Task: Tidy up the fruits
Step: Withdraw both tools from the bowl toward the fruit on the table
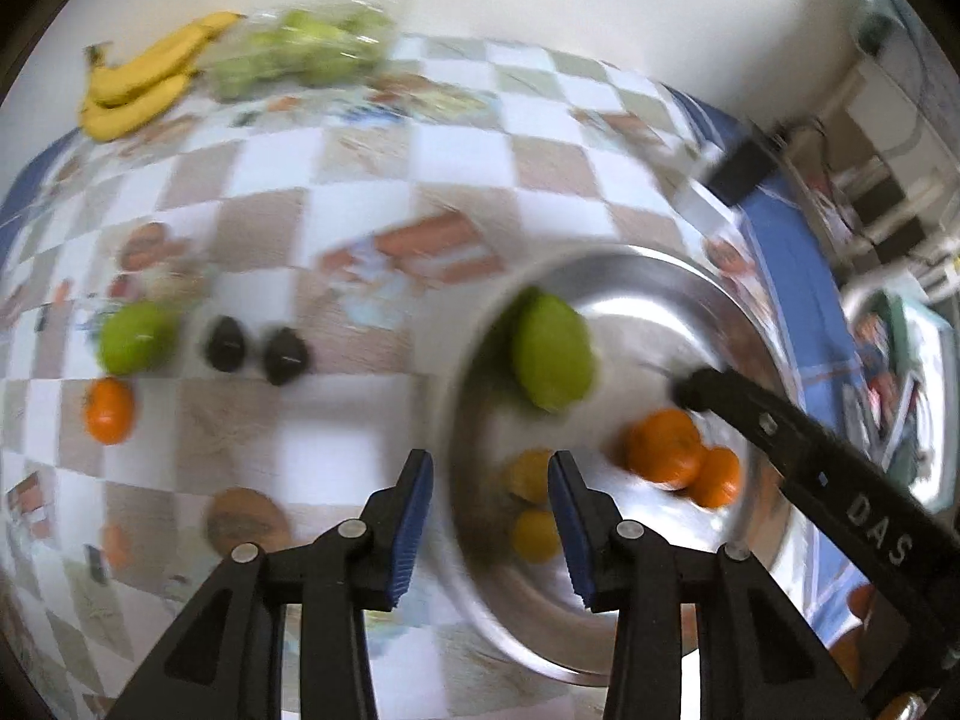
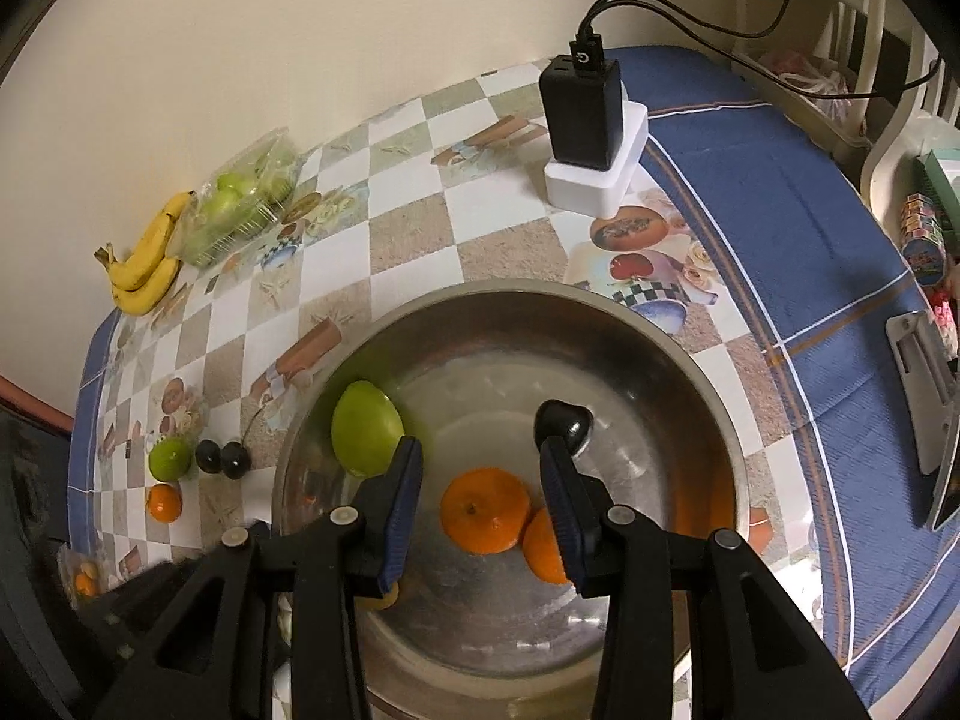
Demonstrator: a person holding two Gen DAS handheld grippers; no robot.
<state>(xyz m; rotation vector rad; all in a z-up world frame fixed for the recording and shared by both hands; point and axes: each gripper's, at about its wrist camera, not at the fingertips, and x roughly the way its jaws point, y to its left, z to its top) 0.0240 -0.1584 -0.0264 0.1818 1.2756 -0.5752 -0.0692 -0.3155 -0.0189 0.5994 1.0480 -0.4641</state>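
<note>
A steel bowl (image 2: 690,372) (image 1: 630,276) holds a green pear (image 2: 366,435) (image 1: 552,354), two oranges (image 2: 486,510) (image 1: 663,447) and a dark plum (image 2: 564,420); yellow fruits (image 1: 531,504) lie at its near side. My right gripper (image 2: 480,492) is open and empty over the bowl, above the oranges. My left gripper (image 1: 489,510) is open and empty over the bowl's left rim. On the tablecloth left of the bowl lie a small green fruit (image 2: 170,459) (image 1: 135,336), two dark plums (image 2: 222,457) (image 1: 258,351) and an orange (image 2: 165,503) (image 1: 109,410).
Bananas (image 2: 147,264) (image 1: 144,78) and a clear pack of green fruit (image 2: 240,204) (image 1: 300,51) lie by the back wall. A black charger on a white box (image 2: 585,120) stands behind the bowl. The right gripper's arm (image 1: 828,468) crosses the left wrist view.
</note>
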